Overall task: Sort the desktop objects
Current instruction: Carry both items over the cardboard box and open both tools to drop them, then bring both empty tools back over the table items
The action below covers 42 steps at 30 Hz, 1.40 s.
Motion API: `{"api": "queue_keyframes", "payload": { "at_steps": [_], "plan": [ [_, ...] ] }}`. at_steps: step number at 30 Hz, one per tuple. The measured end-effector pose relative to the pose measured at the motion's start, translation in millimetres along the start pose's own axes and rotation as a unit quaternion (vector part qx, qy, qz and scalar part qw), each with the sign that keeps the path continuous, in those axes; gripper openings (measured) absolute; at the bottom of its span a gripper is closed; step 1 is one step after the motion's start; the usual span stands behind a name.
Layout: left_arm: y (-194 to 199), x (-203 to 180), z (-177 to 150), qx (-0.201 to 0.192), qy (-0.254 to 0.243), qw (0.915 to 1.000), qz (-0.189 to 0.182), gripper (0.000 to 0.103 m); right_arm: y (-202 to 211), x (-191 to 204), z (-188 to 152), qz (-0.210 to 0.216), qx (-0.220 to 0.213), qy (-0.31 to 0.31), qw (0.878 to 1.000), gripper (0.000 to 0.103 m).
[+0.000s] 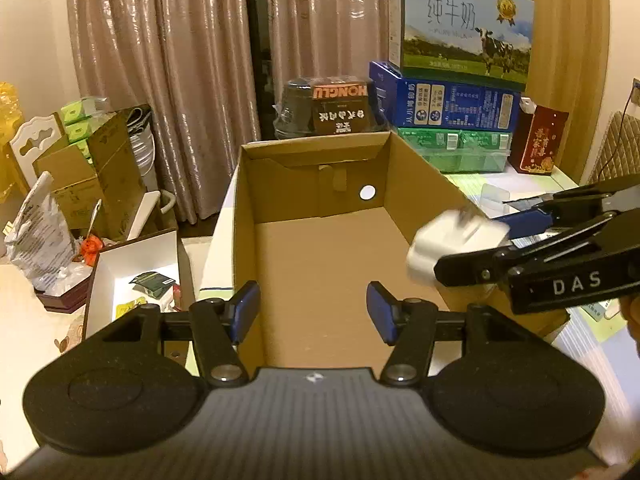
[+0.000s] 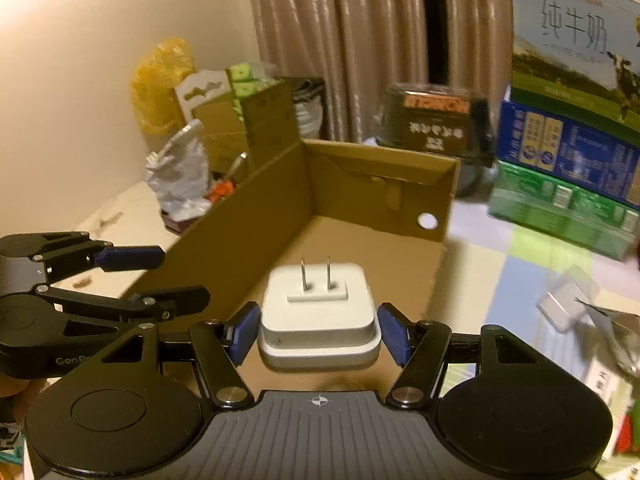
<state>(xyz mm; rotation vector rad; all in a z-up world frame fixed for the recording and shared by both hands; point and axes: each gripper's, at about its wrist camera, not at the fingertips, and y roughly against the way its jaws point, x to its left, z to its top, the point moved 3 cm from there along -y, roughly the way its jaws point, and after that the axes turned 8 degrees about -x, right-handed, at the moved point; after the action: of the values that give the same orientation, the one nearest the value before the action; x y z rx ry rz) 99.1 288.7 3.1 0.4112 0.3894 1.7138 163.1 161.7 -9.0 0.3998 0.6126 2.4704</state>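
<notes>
"纯牛奶" on top milk carton, also legible in right view. "HONGLU", upside down, on black pack. "DAS" on right gripper body. "Gen…", cut off, on left gripper body.

Left gripper, right gripper: black linkages, blue pads, silver pivot screws, ribbed grey housing; "DAS" lettering on right gripper's side.

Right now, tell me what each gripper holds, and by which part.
The right gripper holds the white plug adapter by its two opposite side faces, prongs pointing forward toward the cardboard box. The left gripper is open, holding nothing.
</notes>
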Motion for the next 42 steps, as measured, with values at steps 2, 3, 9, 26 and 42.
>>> {"api": "queue_keyframes", "payload": {
  "at_steps": [2, 3, 9, 26, 42],
  "plan": [
    [5.1, 1.2, -0.5, -0.003, 0.002, 1.0, 0.002, 0.056, 3.9, -0.4, 1.1, -0.006, -0.011, -0.004, 1.0, 0.079],
    [7.6, 1.3, -0.5, -0.004, 0.003, 1.0, 0.003, 0.056, 7.8, -1.5, 2.1, -0.005, -0.019, -0.009, 1.0, 0.08],
    [24.5, -0.5, -1.3, -0.011, 0.021, 0.9997, 0.005, 0.058, 40.7, -14.5, 4.9, -0.024, -0.041, -0.028, 0.998, 0.082],
    [87.4, -75.6, 7.1, -0.04, 0.018, 0.9983, -0.038, 0.078, 196.2, -65.7, -59.1, -0.138, -0.056, -0.08, 0.986, 0.091],
    [103.3, -204.9, 24.4, -0.067, -0.046, 0.987, -0.138, 0.098, 321.5, -117.9, -125.7, -0.249, -0.07, -0.127, 0.958, 0.096]
  ]
}}
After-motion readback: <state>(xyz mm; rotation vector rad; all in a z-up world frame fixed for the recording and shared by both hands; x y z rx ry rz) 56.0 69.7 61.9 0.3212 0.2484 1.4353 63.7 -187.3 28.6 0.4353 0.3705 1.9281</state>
